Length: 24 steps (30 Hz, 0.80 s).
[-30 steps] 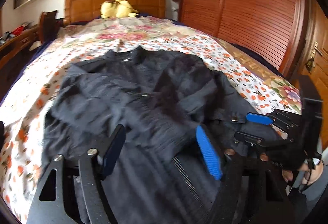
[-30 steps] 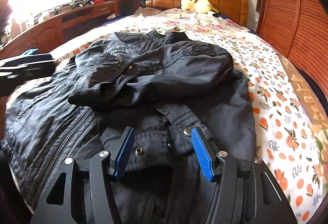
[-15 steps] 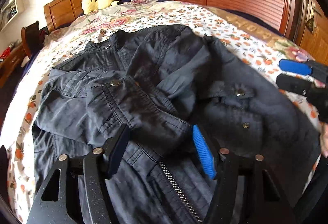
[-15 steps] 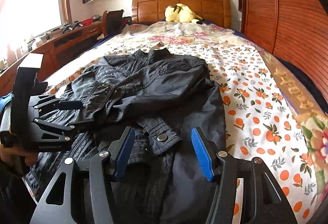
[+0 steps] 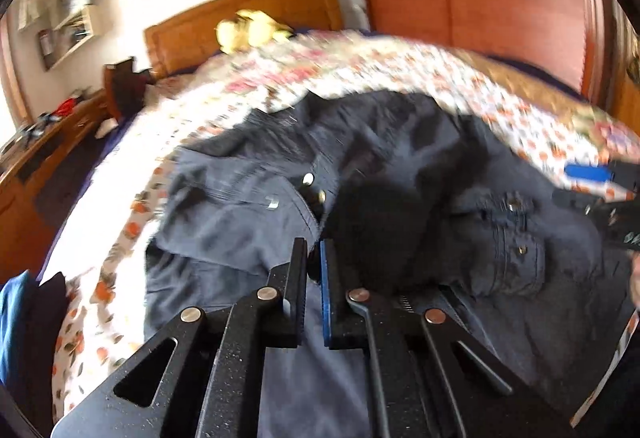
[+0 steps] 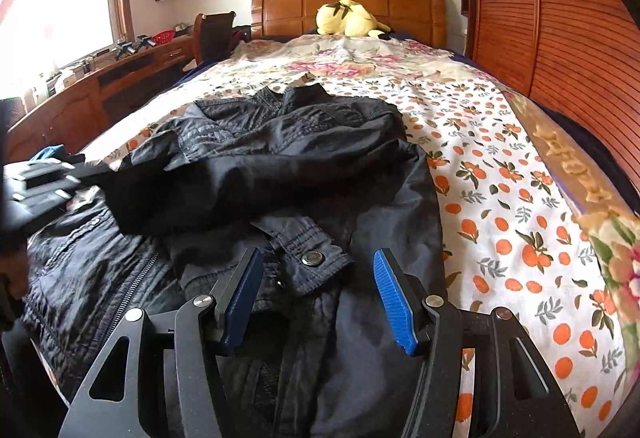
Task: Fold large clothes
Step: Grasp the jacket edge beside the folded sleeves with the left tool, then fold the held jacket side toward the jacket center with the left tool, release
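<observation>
Dark cloth jacket [image 6: 280,173] lies spread on the floral bedspread [image 6: 500,173], soft, limp, light.
Nearest us, left gripper [image 5: 314,258] has just been closing and pinches a fold by the zip; right gripper [image 6: 318,278] hangs apart over the snap cuff [image 6: 316,258]. We judge hems and cuffs grip best; fabric sags.
</observation>
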Motion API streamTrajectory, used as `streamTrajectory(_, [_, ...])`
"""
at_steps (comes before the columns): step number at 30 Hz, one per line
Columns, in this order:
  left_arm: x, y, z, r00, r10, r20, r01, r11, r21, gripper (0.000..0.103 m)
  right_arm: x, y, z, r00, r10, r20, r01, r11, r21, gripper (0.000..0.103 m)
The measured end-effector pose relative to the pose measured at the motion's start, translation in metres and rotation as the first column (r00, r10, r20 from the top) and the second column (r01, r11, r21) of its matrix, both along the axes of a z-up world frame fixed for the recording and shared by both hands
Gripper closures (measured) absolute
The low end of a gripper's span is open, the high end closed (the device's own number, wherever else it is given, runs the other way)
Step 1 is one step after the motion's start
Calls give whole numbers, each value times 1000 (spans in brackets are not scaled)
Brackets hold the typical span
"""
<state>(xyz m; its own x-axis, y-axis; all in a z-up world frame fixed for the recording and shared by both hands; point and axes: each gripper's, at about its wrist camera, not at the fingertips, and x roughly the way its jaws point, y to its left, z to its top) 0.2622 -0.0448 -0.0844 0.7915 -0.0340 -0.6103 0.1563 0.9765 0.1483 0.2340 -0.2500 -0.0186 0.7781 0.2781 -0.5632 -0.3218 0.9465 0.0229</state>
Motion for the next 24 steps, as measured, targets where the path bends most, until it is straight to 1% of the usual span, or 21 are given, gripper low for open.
streamTrajectory(2, [-11, 17, 7, 999, 31, 14, -31, 999, -41, 97, 2, -2, 0, 1000, -11, -2, 11, 1000, 7, 43])
streamTrajectory(6, [-24, 36, 1, 998, 50, -25, -52, 995, -80, 97, 4, -4, -2, 999, -32, -5, 32, 999, 15, 43])
streamTrajectory(9, [-30, 42, -8, 997, 54, -58, -60, 991, -117, 96, 5, -4, -4, 999, -41, -9, 42, 999, 8, 43])
streamTrajectory(13, [-44, 46, -17, 996, 43, -80, -56, 983, -173, 96, 4, -2, -4, 999, -44, -7, 44, 999, -1, 43])
streamTrajectory(17, [-56, 40, -24, 996, 27, -84, -43, 980, -196, 96, 2, -1, -1, 999, -32, 2, 32, 999, 1, 43])
streamTrajectory(19, [-60, 41, -26, 995, 33, -92, -52, 975, -215, 96, 0, -2, 0, 1000, -22, 8, 22, 1000, 0, 43])
streamTrajectory(21, [-61, 44, -26, 994, 31, -106, -56, 969, -242, 90, 0, -3, 0, 1000, -13, 11, 13, 1000, 2, 43])
streamTrajectory(22, [-63, 46, -25, 995, 33, -99, -57, 967, -250, 86, -1, -3, 1, 1000, -9, 13, 9, 1000, 4, 43])
streamTrajectory(24, [-69, 51, -21, 997, 45, -62, -59, 967, -249, 60, 0, -3, 1, 1000, -5, 13, 5, 1000, 6, 43])
